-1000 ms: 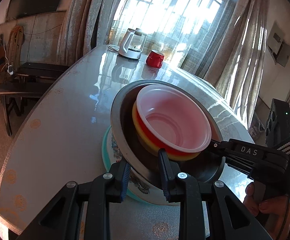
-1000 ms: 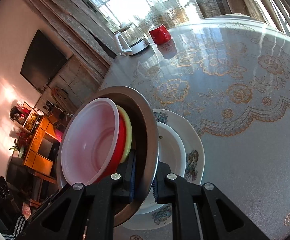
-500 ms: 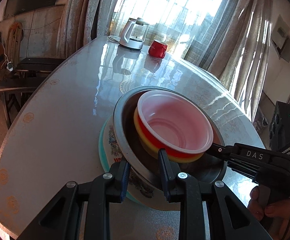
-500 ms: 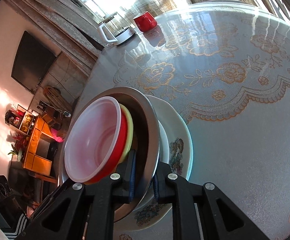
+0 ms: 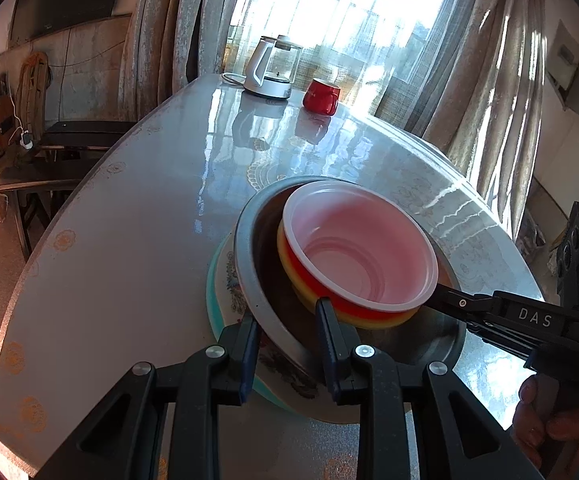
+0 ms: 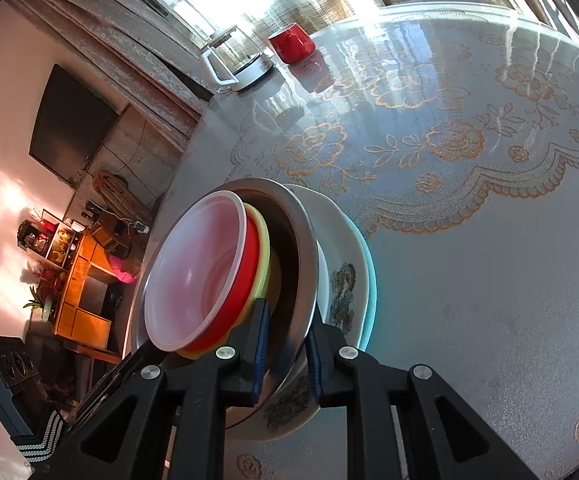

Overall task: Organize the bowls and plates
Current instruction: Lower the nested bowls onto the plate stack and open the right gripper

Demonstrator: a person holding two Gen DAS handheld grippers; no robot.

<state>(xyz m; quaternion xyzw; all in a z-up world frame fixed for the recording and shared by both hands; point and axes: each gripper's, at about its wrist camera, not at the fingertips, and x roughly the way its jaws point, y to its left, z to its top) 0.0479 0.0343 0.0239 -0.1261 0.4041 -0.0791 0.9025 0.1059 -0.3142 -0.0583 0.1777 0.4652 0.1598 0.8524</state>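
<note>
A steel bowl (image 5: 249, 256) holds a nested stack: a translucent pink bowl (image 5: 361, 248) in a red bowl (image 5: 309, 284) in a yellow bowl (image 5: 369, 320). It rests on a floral plate (image 5: 281, 364) with a teal plate (image 5: 211, 304) beneath. My left gripper (image 5: 287, 320) is shut on the steel bowl's near rim. My right gripper (image 6: 287, 320) is shut on the steel bowl's (image 6: 305, 248) opposite rim, and shows in the left wrist view (image 5: 445, 300). The floral plate (image 6: 341, 280) and teal plate (image 6: 371, 280) lie under it.
A glass kettle (image 5: 273, 68) and a red mug (image 5: 321, 96) stand at the far end of the glossy oval table (image 5: 129, 240). A lace-pattern cloth (image 6: 469, 152) covers the table. Dark benches (image 5: 49, 152) stand left of the table.
The steel bowl with its stack has come down onto the floral plate, both grippers still holding its rim.
</note>
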